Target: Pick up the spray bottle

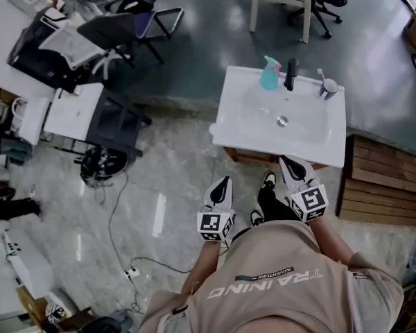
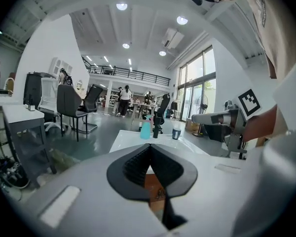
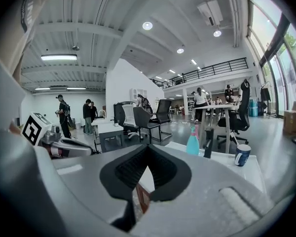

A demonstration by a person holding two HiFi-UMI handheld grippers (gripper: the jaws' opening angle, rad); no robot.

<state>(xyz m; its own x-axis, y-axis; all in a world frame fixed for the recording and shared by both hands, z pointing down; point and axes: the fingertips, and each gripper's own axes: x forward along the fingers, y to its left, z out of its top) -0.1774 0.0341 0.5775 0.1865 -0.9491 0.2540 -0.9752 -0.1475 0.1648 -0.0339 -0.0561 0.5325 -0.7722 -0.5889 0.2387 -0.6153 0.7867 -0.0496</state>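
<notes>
Teal plastic spray bottle [image 1: 268, 74] with a pink trigger head stands upright on the back ledge of a white rectangular washbasin [image 1: 229, 109], at the far side from the person. Just beside it, to its right in the head view, rises a black tap [image 1: 290, 74], and further right along the same ledge sits a dark blue mug [image 1: 328, 87] holding a toothbrush. A round metal drain [image 1: 282, 121] lies in the middle of the bowl.

The left gripper [image 1: 222, 183] hangs in front of the basin's near edge, over the pale marble-patterned floor, well apart from the bottle. Its black ribbed jaws are pressed together with nothing between them. The right gripper [image 1: 291, 164] is at the basin's near rim, also apart from the bottle, with its jaws likewise closed on nothing. Both point towards the basin, and each gripper view shows the bottle ahead, beyond the closed tips.

Slatted wooden boards [image 1: 381, 186] lie on the floor to the right of the basin.
</notes>
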